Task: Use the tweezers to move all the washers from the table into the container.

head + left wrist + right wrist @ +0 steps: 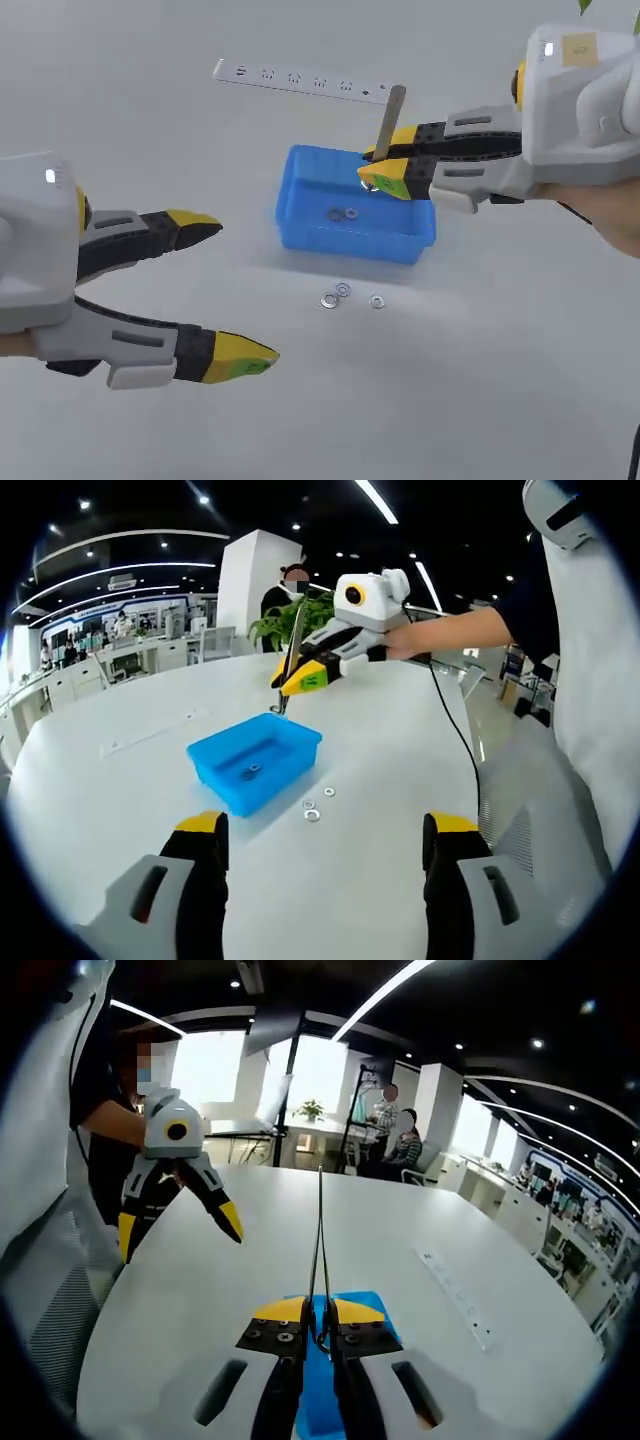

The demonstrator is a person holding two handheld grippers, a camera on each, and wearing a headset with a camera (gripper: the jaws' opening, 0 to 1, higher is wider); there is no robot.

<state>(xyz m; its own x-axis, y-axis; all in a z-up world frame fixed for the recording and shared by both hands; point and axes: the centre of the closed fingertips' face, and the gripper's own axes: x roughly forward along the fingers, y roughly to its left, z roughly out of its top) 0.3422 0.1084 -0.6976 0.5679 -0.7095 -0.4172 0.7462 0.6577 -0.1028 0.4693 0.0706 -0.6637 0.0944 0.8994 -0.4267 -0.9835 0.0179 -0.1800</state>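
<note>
**Right gripper clamped on the tweezers over the container; three washers on the table**

In the head view your right gripper [380,168] reached in from 3 o'clock with its jaws drawn narrow, pinching the tweezers [392,115] between them. It hung over the far right corner of the blue container [340,240]. The tweezers' blunt end stood up toward 12 o'clock above the jaws. In the right gripper view the two thin arms ran close together, straight up from between your jaws.

Three washers [343,293] lay in a small cluster on the table [480,380], just beside the container's near wall at its 6 o'clock. They were well apart from the tweezers and from both grippers. Two more washers [344,214] sat side by side on the container's floor, at about 7 o'clock from your right gripper's jaws.

Your left gripper [245,290] was at 8 o'clock of the container, its jaws spread wide and holding nothing. The loose cluster lay off its tips toward 3 o'clock, near but not touching.

The tweezers' working tips were hidden behind your lower right jaw in the head view. A silvery speck [371,186] showed just under that jaw; you could not tell from the frames whether it was a washer held in the tips or the tips themselves. In the right gripper view your own jaws covered most of the container, and its contents were out of sight there. The markings on the white strip [300,82] lying beyond the container at 12 o'clock were too small to read
</note>
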